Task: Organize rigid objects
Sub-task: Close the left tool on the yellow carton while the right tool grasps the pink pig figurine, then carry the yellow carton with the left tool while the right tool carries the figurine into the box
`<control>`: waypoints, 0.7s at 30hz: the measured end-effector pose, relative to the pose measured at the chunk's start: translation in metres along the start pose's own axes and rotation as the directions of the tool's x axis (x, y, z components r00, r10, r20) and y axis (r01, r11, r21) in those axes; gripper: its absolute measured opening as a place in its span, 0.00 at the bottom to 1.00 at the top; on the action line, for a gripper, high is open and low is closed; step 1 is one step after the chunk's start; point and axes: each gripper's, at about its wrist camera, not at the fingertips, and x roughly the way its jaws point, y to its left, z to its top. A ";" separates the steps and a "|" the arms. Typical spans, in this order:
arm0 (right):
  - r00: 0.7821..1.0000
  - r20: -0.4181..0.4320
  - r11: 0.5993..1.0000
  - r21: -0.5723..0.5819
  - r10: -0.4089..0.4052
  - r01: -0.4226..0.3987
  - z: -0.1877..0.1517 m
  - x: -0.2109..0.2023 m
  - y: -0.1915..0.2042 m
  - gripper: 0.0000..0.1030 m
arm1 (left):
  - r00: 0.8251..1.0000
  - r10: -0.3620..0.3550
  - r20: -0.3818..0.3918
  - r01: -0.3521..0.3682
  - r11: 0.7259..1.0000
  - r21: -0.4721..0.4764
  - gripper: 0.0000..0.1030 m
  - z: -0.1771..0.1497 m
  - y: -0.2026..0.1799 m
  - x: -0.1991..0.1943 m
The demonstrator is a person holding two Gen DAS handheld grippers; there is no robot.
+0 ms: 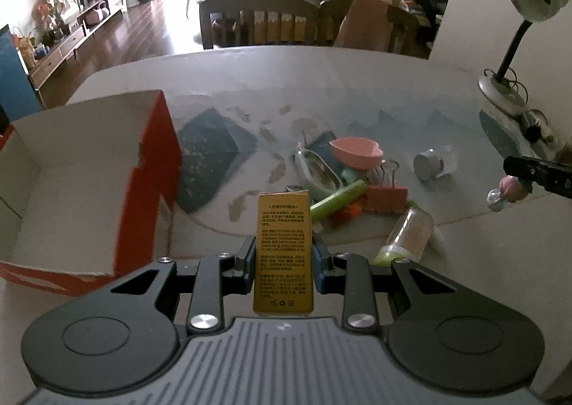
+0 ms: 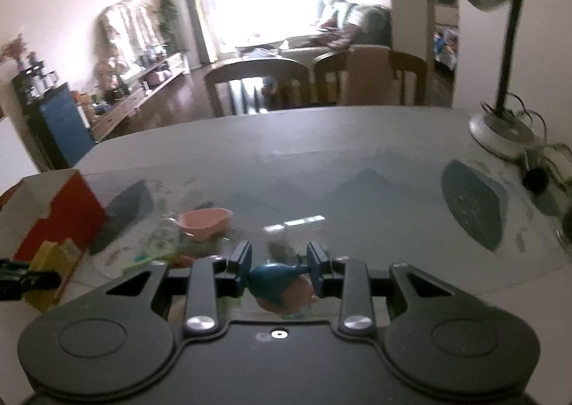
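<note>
The yellow carton (image 1: 284, 255) carries dense dark print on its face, in small characters too fine to read, with a short heading line at the top and a row of small symbols at the bottom. No brand can be made out on anything else.

The left gripper (image 1: 284, 262) is clamped on that carton, low centre of the left view, its pads pressing both long sides while the carton stands upright between them (top flap slightly raised). The right gripper (image 2: 279, 271) grasps a small toy (image 2: 280, 285), low centre of the right view: a rounded figure, teal above and pink below, smooth like plastic. In the left view this gripper shows at the right edge, with the toy's pink side and a shiny bit hanging under it.

The box (image 1: 89, 190) at the left of the left view is open cardboard, pale inside, red-orange outside. Right of the carton lies a pile on the glossy table (image 1: 321, 83): a pink heart-shaped bowl (image 1: 355, 153), a green tube (image 1: 338, 199), a pink binder clip (image 1: 386, 194), a clear bottle (image 1: 407, 237) with a green cap on its side, and a clear jar (image 1: 434, 163) with a metal lid, a little apart. A gooseneck lamp (image 1: 514, 47) stands in the upper right.
</note>
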 end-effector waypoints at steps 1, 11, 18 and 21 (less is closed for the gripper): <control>1.000 0.004 1.000 -0.012 0.012 -0.011 0.003 -0.001 0.006 0.32 | 1.000 -0.001 0.004 0.001 1.000 -0.001 0.29 0.002 0.003 -0.002; 0.993 0.039 0.983 -0.149 0.113 -0.106 0.032 -0.012 0.093 0.32 | 0.999 -0.045 0.009 0.044 0.999 0.018 0.29 0.017 0.046 -0.020; 0.988 0.037 0.973 -0.182 0.150 -0.141 0.047 -0.004 0.169 0.16 | 0.998 -0.065 0.021 0.064 0.997 0.031 0.29 0.027 0.101 -0.034; 0.986 0.035 0.970 -0.190 0.164 -0.154 0.052 0.003 0.199 0.00 | 0.997 -0.064 0.034 0.063 0.997 0.034 0.29 0.031 0.129 -0.041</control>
